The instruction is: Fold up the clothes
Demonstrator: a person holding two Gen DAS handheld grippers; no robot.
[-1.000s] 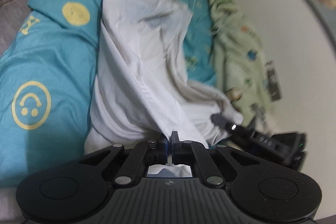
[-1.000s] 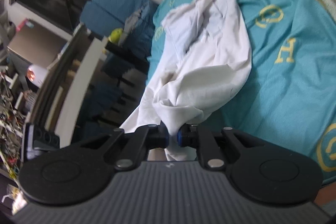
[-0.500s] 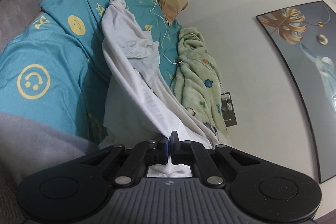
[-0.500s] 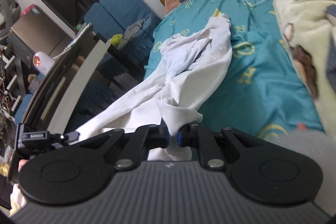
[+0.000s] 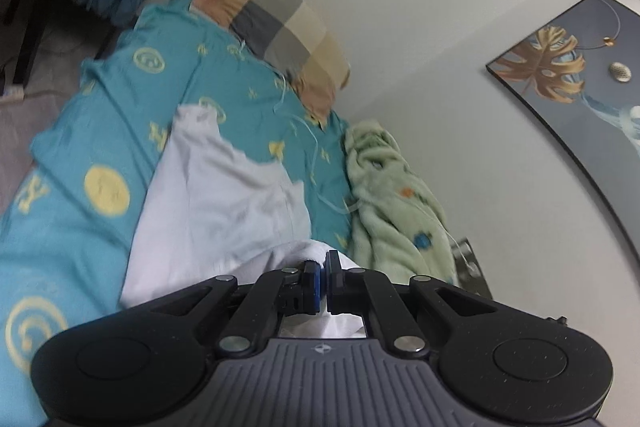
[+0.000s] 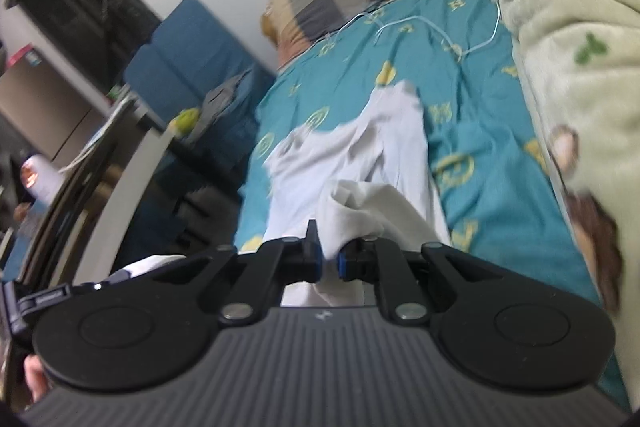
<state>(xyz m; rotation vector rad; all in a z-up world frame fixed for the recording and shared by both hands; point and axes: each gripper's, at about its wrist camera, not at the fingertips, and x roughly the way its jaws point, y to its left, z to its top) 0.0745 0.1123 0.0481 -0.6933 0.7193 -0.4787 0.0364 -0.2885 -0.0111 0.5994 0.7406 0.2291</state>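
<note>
White garment (image 5: 224, 203): lying lengthwise on the teal bed (image 5: 80, 131), running away from both grippers toward the pillow (image 5: 280, 23). Left gripper (image 5: 323, 283) is pinching its near edge, jaws nearly closed; right gripper (image 6: 329, 259) is clamping a bunched near corner.

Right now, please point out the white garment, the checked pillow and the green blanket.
white garment (image 5: 224, 211): left wrist view, flat middle panel.
checked pillow (image 5: 280, 15): left wrist view, grey check.
green blanket (image 6: 568, 75): right wrist view, upper fold.
</note>
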